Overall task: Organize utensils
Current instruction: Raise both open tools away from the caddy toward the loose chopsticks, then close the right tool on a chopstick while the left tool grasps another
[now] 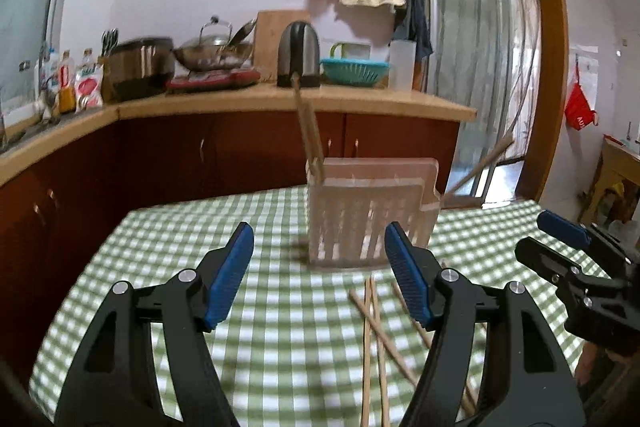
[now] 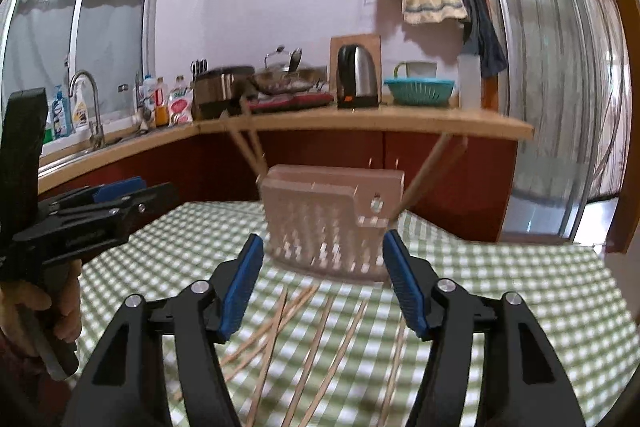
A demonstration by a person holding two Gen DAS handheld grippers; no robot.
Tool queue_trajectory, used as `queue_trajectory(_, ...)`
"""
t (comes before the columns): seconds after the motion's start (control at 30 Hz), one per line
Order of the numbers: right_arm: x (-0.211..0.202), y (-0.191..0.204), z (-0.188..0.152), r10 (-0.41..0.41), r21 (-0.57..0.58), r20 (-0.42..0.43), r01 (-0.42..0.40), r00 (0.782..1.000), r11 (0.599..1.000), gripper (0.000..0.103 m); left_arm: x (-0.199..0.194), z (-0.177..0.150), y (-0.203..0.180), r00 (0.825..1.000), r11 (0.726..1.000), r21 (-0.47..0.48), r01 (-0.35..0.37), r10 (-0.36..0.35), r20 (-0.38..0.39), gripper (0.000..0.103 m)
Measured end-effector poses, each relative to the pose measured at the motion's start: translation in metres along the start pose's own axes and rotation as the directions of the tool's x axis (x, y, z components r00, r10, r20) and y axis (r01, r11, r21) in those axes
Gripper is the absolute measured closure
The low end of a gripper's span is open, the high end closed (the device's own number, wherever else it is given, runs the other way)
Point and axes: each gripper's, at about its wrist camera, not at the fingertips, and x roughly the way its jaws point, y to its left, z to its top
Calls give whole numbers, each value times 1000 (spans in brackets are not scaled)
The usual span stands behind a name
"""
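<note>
The left claw and right claw both stand wide and empty above loose wooden chopsticks scattered and crossing on the green-checked tabletop, just short of the slotted pale plastic utensil holder, where a few chopsticks already lean. Thin, smooth and probably round, though blurred, they likely roll. So the next pick is best made on a single uncrossed chopstick, pinched mid-length.
</note>
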Motion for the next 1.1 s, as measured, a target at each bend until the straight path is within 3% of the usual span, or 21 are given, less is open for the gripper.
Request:
queue_trajectory(0.37,-10,23,-63,51,21,-127,-49,991,999,55,-17,-61,4,993,999,-14,-44,42,-112,38)
queue_trajectory(0.57,-11,37,-98,88,18,-217,-87,972,996,62,-24,-84,2,988,999,-9,-45,43,-150,39)
queue_trajectory(0.93,1,47,-129,115,12,-335,-118,935,993,78,-21,-109,-5,978,999,3,-35,34,-206,44)
queue_trajectory(1.1,5,47,-136,118,22,-366,-118,923,993,93,-16,-116,-9,973,1000,13,-26,28,-231,44)
